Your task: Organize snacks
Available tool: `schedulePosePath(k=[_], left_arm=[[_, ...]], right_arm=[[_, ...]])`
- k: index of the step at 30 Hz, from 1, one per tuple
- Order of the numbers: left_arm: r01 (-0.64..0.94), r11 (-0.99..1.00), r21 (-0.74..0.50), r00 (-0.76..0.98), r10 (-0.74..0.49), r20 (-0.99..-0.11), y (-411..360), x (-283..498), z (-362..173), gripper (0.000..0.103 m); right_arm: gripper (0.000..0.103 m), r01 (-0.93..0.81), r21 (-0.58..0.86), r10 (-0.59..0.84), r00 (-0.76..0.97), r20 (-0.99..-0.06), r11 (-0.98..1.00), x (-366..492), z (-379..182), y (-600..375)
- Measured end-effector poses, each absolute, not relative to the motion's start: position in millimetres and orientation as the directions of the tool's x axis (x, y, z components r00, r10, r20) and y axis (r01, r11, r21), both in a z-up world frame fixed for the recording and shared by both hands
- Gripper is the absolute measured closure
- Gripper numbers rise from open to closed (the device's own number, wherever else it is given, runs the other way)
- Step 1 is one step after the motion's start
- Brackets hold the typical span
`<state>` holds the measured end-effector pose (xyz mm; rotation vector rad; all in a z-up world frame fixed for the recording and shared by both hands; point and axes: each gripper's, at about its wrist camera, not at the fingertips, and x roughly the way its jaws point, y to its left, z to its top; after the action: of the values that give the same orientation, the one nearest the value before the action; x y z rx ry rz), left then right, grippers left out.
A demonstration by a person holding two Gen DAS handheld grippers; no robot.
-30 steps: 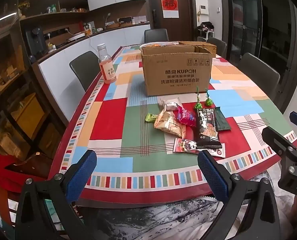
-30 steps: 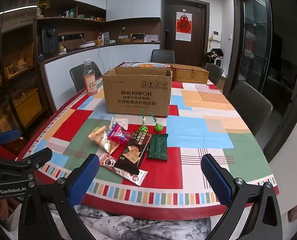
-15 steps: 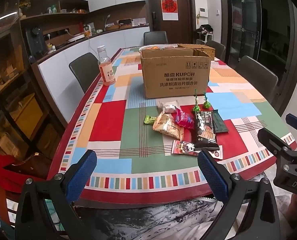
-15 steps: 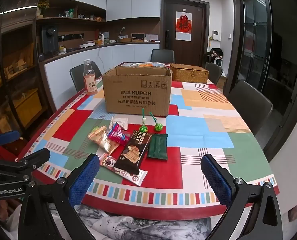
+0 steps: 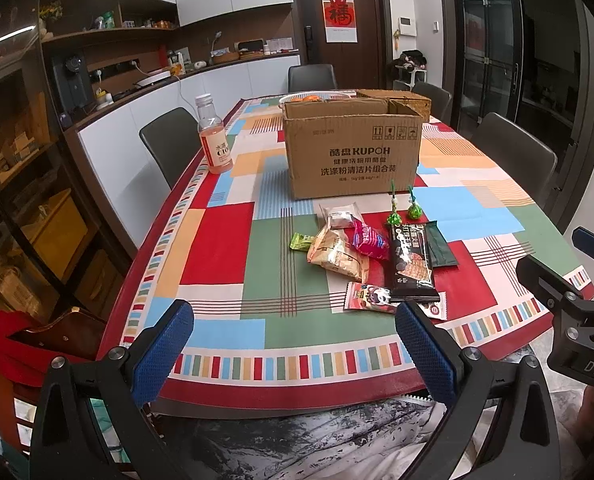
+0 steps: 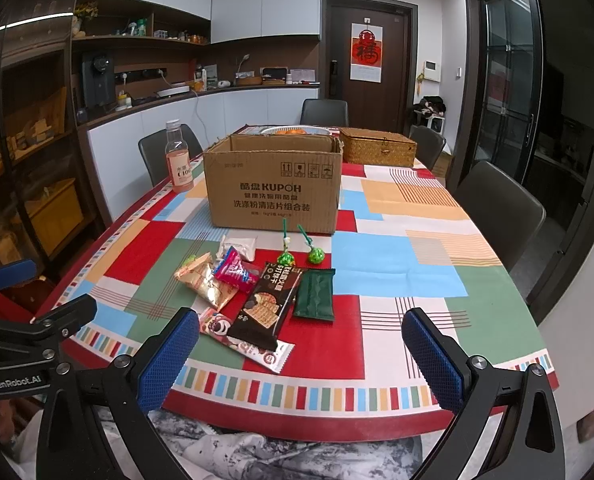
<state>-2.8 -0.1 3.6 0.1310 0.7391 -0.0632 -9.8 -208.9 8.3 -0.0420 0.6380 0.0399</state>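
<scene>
We see little change vs 1 s ago: left gripper (image 5: pixel 293 346) & right gripper (image 6: pixel 299 354) stay wide open, empty; snacks (image 6: pixel 257 292) untouched near box (image 6: pixel 273 184).

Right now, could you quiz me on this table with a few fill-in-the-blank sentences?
1. The cardboard box stands with its top ____.
2. The two lollipops have wrappers coloured ____.
3. The black biscuit pack lies partly on top of the ____ wrapper.
4. The left gripper and right gripper both hold ____.

Missing words: open; green; pink; nothing
</scene>
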Motion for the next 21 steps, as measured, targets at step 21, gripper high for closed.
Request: schedulePosePath(k=[21], left_arm=[[0.103, 0.99, 0.096, 0.739, -0.012, -0.674, 0.8, -3.4, 3.5, 0.0]], right_arm=[[0.0, -0.05, -0.027, 0.024, 0.803, -0.595, 0.998, -10.1, 7.1, -207.7]])
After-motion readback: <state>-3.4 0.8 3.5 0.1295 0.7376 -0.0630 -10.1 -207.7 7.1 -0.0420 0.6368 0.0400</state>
